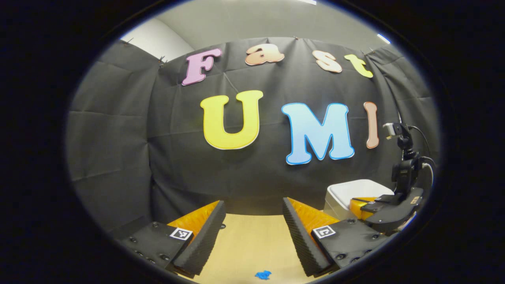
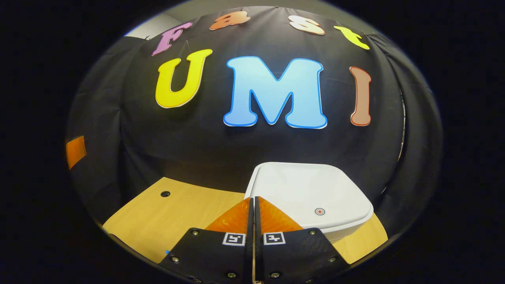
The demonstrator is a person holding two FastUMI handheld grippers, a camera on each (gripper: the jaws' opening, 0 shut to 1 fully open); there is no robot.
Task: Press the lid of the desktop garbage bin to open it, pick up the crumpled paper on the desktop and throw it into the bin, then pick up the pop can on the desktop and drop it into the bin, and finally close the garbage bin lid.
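Pressing the bin lid, lower centre-right of the right gripper view, works best with the right gripper, fingers pressed together, pushing the red dot; left gripper spread.

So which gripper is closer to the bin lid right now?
Right. The right gripper, fingers closed together, sits at the near edge of the white bin lid. The left gripper hangs open over the table, off to the bin's side.
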